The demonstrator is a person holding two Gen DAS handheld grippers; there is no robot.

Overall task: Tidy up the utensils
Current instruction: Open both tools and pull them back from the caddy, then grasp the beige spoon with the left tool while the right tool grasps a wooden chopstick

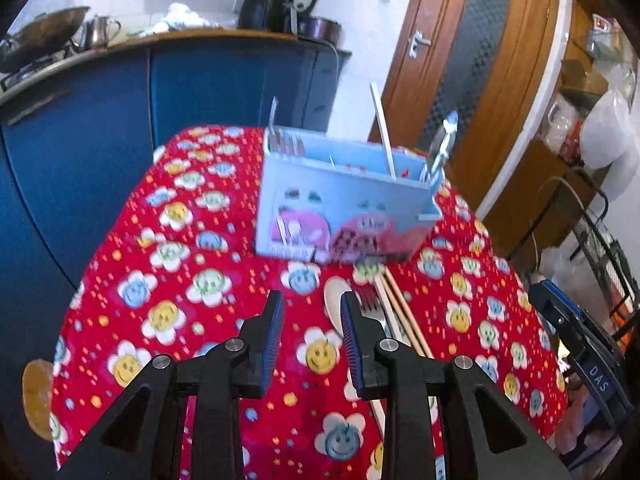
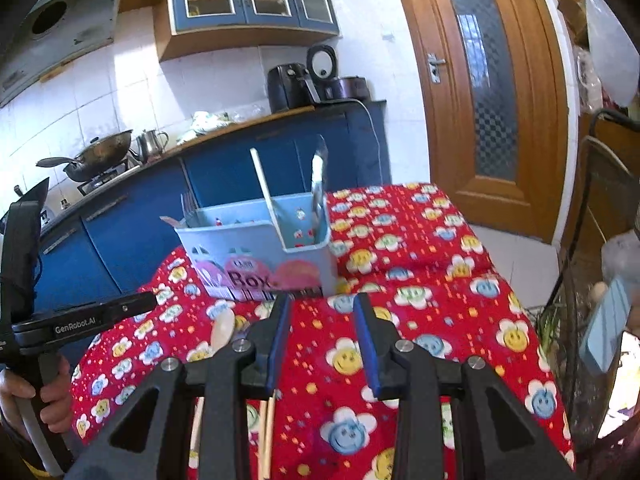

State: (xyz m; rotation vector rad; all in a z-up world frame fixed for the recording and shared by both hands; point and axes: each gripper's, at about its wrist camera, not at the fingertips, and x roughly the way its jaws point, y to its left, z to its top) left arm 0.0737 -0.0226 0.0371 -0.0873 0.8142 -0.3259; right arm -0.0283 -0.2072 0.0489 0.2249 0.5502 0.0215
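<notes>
While both grippers hang over the red flowered tablecloth point(image 1: 208, 184), neither holds anything. The left gripper point(image 1: 312, 304) has its jaws parted with bare cloth showing between them; the right gripper point(image 2: 322, 306) likewise stands parted and empty.

Loose utensils lie just ahead and right of the left gripper's right finger: a pale wooden spoon point(image 1: 335, 296), a metal fork point(image 1: 370, 304) and a pair of chopsticks point(image 1: 404, 312), bunched close, the chopsticks running back under the gripper's body. From the right wrist view the same spoon point(image 2: 224, 330) sits ahead-left of the left finger, and chopstick ends point(image 2: 267, 428) show below the gripper.

Beyond both grippers stands the light blue organizer box point(image 1: 340, 204), divided into compartments. Forks point(image 1: 286, 142) stand at its left end, a white stick point(image 1: 383, 128) near the middle, a metal spoon point(image 1: 442, 148) at the right end.

Judgement: the step in hand looks like picking the next loose piece, likely with the left gripper.
- Shift right so one item sits between the fingers, not the whole bunch.
- The spoon, outermost on the left, seems easiest to isolate; grip its handle.
- The fork lies touching or overlapping the chopsticks; I cannot tell which. Expect dragging.
- Thin flat metal on cloth may slip; come down low, close square.
- Lift clear before heading for a matching compartment.
</notes>
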